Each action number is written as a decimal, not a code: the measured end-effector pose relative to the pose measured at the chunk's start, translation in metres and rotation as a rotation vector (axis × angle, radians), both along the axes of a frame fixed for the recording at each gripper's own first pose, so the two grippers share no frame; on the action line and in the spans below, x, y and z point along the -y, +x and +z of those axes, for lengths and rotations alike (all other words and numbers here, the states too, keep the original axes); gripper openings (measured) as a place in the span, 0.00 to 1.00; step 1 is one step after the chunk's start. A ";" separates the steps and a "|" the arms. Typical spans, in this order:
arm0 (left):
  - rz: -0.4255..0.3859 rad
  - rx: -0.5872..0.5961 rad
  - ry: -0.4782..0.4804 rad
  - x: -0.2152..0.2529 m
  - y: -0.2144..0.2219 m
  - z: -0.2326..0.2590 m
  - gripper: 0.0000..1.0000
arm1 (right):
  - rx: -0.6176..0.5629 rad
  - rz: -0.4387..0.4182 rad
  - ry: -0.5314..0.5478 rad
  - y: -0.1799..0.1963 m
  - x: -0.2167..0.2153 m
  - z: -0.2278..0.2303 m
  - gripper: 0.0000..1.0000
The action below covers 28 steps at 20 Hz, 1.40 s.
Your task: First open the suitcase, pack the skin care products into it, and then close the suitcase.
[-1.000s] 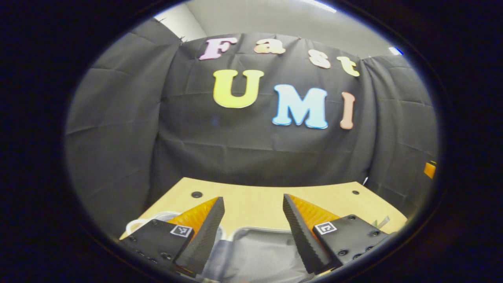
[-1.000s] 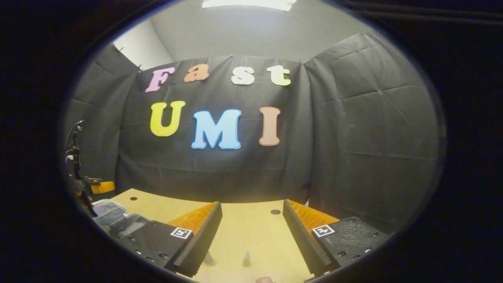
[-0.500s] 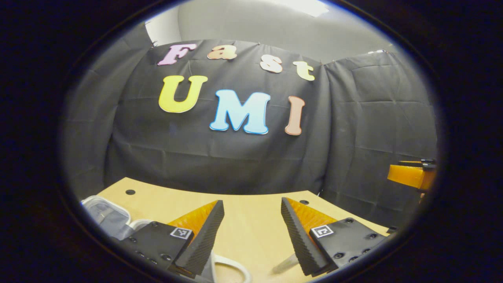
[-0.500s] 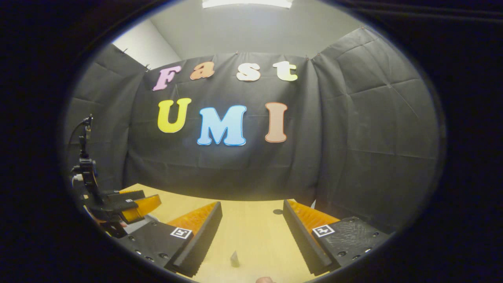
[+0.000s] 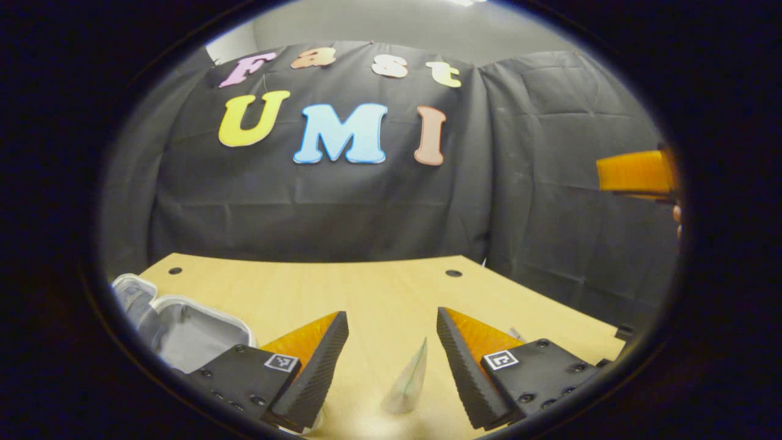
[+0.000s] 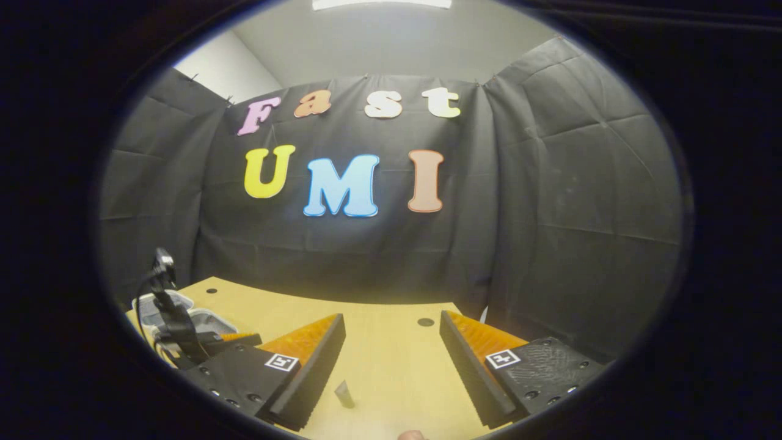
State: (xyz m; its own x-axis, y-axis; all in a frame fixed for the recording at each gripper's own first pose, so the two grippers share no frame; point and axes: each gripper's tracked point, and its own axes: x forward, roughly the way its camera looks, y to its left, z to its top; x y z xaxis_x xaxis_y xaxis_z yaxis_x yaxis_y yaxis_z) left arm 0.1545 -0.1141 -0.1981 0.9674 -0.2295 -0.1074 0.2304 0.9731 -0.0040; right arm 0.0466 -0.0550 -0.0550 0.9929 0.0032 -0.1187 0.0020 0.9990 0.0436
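While both grippers hold their fingers apart and empty, the pale tapered skincare tube (image 5: 408, 382), seemingly upright, sits just ahead between the left gripper (image 5: 391, 360) fingers, nearer than the right gripper (image 6: 391, 363).

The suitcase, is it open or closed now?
Open: the suitcase shows its pale lining, facing up, on the table.
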 end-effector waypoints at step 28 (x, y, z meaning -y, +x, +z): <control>0.116 -0.409 -0.108 -0.157 -0.078 0.047 0.38 | -0.616 0.137 0.179 0.060 -0.110 -0.284 0.69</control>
State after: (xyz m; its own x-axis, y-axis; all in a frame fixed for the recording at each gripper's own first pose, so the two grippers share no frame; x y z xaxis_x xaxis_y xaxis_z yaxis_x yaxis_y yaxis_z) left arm 0.0763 0.0427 -0.1512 0.8703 -0.1524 -0.4684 0.0777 0.9815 -0.1748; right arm 0.1065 0.0546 -0.3394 0.7327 0.1974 -0.6513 -0.0473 0.9695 0.2407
